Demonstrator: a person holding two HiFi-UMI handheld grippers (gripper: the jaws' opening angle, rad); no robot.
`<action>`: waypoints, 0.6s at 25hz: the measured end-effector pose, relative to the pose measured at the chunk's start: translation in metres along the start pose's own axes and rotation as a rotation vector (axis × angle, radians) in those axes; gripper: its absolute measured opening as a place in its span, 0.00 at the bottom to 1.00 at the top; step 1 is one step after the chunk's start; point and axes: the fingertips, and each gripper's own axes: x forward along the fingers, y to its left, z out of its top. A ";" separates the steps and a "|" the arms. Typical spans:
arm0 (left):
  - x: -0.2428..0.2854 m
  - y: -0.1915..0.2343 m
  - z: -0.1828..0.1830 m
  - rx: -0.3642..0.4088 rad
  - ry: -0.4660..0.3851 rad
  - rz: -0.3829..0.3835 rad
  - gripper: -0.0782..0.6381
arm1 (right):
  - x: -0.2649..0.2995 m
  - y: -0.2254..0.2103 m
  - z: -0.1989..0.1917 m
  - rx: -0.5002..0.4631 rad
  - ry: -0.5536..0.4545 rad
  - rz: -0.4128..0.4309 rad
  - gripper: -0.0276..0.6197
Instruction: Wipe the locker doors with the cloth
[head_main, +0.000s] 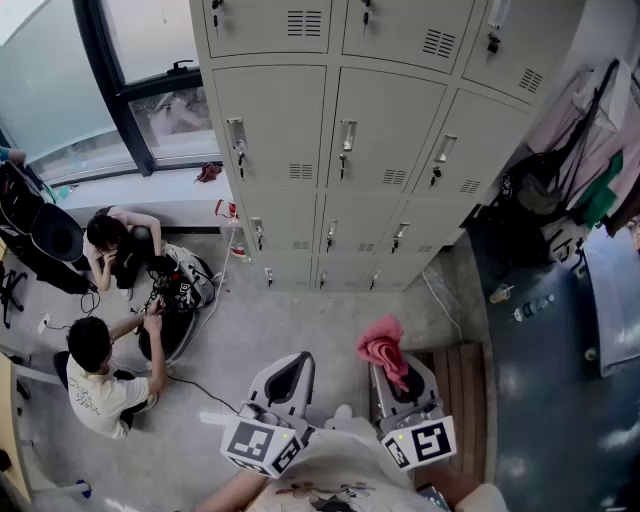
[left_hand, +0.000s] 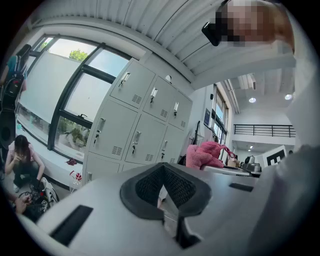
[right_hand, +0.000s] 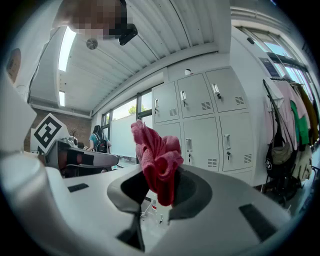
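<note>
Head view, from the left: the left gripper is pinched together on nothing, while the right gripper beside it clamps the pink cloth, its bunched end pointing forward at the locker doors, straight ahead and well apart.

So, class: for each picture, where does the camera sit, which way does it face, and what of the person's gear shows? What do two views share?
Head view: on the head, facing steeply down at the lockers; the left gripper and right gripper show below.
Left gripper view: on that gripper, facing the lockers; its shut, empty jaws show.
Right gripper view: on that gripper, facing the lockers; its jaws grip the cloth.
Shared: lockers and cloth in all.
</note>
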 end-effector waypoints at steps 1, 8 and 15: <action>0.001 -0.003 -0.001 -0.001 0.006 -0.002 0.12 | -0.001 -0.003 0.000 0.010 0.000 -0.006 0.19; 0.015 -0.021 -0.012 0.010 0.046 -0.021 0.12 | -0.009 -0.018 -0.011 0.055 0.009 -0.011 0.19; 0.030 -0.033 -0.010 0.030 0.048 -0.019 0.12 | -0.008 -0.032 -0.002 0.062 -0.039 -0.022 0.19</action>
